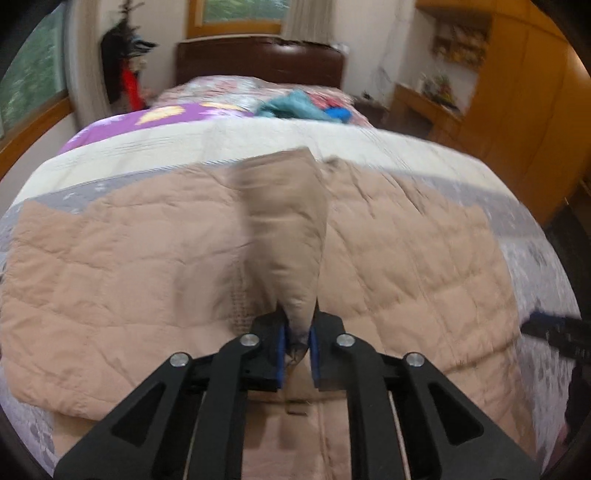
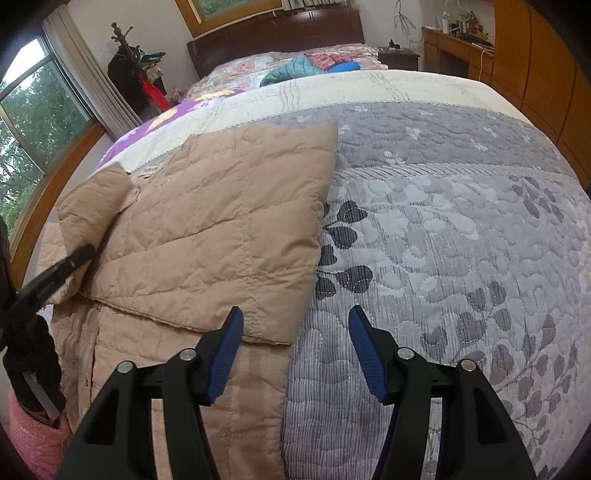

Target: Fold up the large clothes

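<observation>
A large tan quilted jacket (image 1: 110, 258) lies spread on the bed; it also shows in the right wrist view (image 2: 207, 229), partly folded over itself. My left gripper (image 1: 297, 343) is shut on a raised flap of the jacket (image 1: 288, 229) and holds it up off the rest. That gripper shows at the left of the right wrist view (image 2: 62, 269), holding the flap (image 2: 92, 206). My right gripper (image 2: 295, 354) is open and empty, hovering over the jacket's right edge and the bedspread.
The bed has a grey leaf-patterned quilt (image 2: 443, 240) with a cream band (image 2: 369, 88) behind it. Teal and blue clothes (image 2: 295, 70) lie near the dark headboard (image 2: 277, 33). Wooden cabinets (image 2: 535, 74) stand at the right, a coat stand (image 2: 129, 66) at the left.
</observation>
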Tool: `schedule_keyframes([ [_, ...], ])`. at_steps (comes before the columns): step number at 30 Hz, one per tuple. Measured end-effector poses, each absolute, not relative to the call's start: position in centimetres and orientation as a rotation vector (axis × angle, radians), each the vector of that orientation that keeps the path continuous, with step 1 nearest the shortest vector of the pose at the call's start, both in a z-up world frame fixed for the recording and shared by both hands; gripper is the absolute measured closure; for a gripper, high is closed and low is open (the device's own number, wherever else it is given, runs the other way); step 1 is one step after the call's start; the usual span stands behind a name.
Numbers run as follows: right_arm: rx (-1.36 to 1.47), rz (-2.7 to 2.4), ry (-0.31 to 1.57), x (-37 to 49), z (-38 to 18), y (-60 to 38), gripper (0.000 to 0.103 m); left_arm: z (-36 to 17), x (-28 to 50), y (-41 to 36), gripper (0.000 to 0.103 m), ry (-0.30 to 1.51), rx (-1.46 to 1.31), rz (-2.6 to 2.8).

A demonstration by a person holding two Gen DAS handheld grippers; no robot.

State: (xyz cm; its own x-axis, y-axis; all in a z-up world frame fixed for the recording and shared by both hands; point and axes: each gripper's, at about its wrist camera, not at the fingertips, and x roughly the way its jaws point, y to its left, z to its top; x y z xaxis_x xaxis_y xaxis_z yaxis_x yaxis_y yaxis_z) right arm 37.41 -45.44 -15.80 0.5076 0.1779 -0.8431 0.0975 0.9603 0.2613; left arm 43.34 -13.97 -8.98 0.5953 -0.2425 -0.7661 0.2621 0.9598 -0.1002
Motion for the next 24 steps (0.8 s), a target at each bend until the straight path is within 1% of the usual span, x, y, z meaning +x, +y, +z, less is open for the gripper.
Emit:
schedule_keyframes([
  [2,0.29,0.051,1.046,37.5,-16.0,-45.4,0.043,-9.2,42.8,-14.6,0.081,0.897,0.07,-0.355],
  [3,0.288,0.053,1.047,37.6,-16.1,-45.3,0.043,-9.4,42.3,-14.6,0.079,0.904,0.077,-0.413],
  [5,0.284,0.057,1.05,37.6,-16.1,-45.2,0.043,-9.2,41.8,-14.0,0.072,0.927,0.055,-0.482],
  [8,0.28,0.056,1.038,37.4,-15.8,-45.1,0.043,-8.8,40.9,-12.1,0.067,0.957,-0.056,-0.585],
  [9,0.277,0.054,1.031,37.3,-15.6,-45.0,0.043,-8.4,40.5,-10.9,0.066,0.957,-0.096,-0.61],
  [11,0.268,0.062,1.014,37.0,-14.9,-44.5,0.043,-7.8,39.8,-9.7,0.062,0.948,-0.151,-0.651],
  [13,0.266,0.093,0.999,36.7,-14.2,-43.6,0.043,-7.0,39.1,-7.4,0.061,0.921,-0.159,-0.605],
  [16,0.283,0.175,1.004,36.9,-13.6,-41.9,0.043,-7.0,39.9,-5.0,0.06,0.904,-0.09,-0.414],
  [18,0.277,0.224,1.028,37.5,-13.5,-40.2,0.043,-8.0,41.3,-2.8,0.062,0.931,-0.076,-0.265],
  [21,0.268,0.28,1.071,38.7,-13.5,-37.7,0.043,-10.5,43.7,-0.6,0.062,0.981,-0.099,-0.184],
  [24,0.287,0.339,1.102,40.3,-13.3,-35.7,0.043,-13.7,45.2,-0.6,0.062,1.048,-0.11,-0.209],
])
